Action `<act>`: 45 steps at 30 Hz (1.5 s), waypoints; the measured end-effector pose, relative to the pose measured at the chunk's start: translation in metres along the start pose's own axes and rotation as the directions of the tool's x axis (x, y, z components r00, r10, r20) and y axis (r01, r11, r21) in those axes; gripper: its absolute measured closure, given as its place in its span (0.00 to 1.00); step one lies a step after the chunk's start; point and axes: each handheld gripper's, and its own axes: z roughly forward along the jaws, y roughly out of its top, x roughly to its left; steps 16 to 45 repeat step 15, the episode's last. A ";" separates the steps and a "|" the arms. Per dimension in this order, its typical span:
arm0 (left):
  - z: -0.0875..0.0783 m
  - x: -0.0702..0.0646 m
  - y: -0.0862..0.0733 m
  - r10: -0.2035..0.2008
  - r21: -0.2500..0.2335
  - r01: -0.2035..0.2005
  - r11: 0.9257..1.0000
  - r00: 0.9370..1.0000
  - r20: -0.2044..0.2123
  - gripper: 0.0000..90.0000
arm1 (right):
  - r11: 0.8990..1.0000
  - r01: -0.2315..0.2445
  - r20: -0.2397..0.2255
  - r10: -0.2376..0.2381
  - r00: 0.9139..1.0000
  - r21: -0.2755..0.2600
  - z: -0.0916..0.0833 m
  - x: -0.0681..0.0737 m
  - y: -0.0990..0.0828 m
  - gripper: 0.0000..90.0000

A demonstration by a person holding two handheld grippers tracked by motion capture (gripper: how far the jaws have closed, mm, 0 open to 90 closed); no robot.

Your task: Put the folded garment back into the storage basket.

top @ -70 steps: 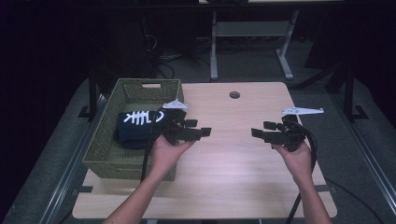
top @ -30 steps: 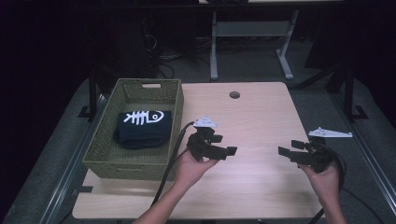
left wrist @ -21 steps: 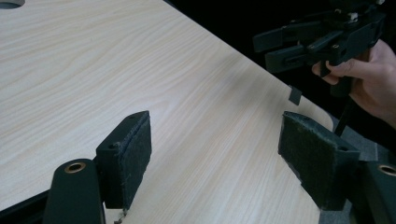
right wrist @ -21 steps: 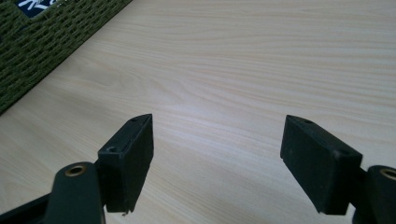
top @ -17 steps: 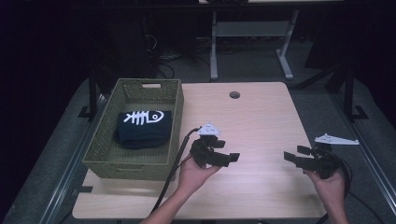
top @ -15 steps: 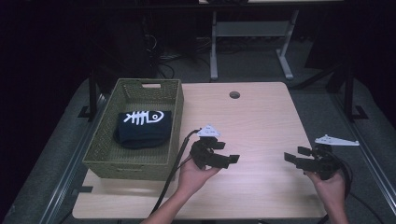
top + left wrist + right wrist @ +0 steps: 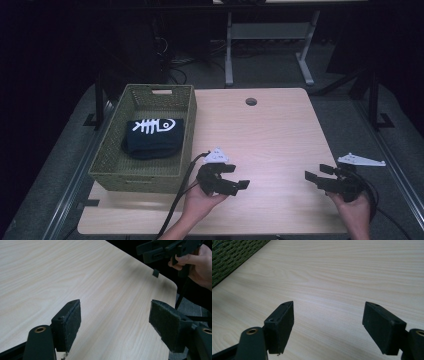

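Folded dark navy cloth with white fish-skeleton print [image 7: 152, 137]: lies inside olive-green woven basket [image 7: 186, 131] at the pale wooden table's [image 7: 270, 135] left edge. Left gripper [image 7: 231, 184] and right gripper [image 7: 320, 177]: jaws wide apart, nothing held, low over bare tabletop, well apart from the cloth. Risk, as judged: trailing black cable [image 7: 177, 210] beside the basket could snag its corner and drag it.

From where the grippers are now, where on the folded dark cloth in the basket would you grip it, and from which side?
Grip the folded dark cloth from above, across its near folded edge: it lies flat inside the woven basket, whose walls block a sideways approach. The left gripper is nearer and open.
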 end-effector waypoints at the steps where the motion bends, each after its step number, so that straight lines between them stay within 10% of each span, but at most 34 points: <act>1: 0.000 -0.001 -0.003 0.005 0.005 -0.005 1.000 1.000 0.003 0.28 | 1.000 0.006 0.003 -0.006 1.000 0.000 0.000 0.002 -0.001 0.28; 15: -0.019 -0.013 -0.042 0.057 0.017 -0.058 0.998 0.998 0.037 0.28 | 0.999 0.021 -0.021 -0.022 1.000 -0.042 -0.003 0.025 -0.029 0.25; 45: -0.019 -0.013 -0.042 0.057 0.017 -0.058 0.998 0.998 0.037 0.28 | 0.999 0.021 -0.021 -0.022 1.000 -0.042 -0.003 0.025 -0.029 0.25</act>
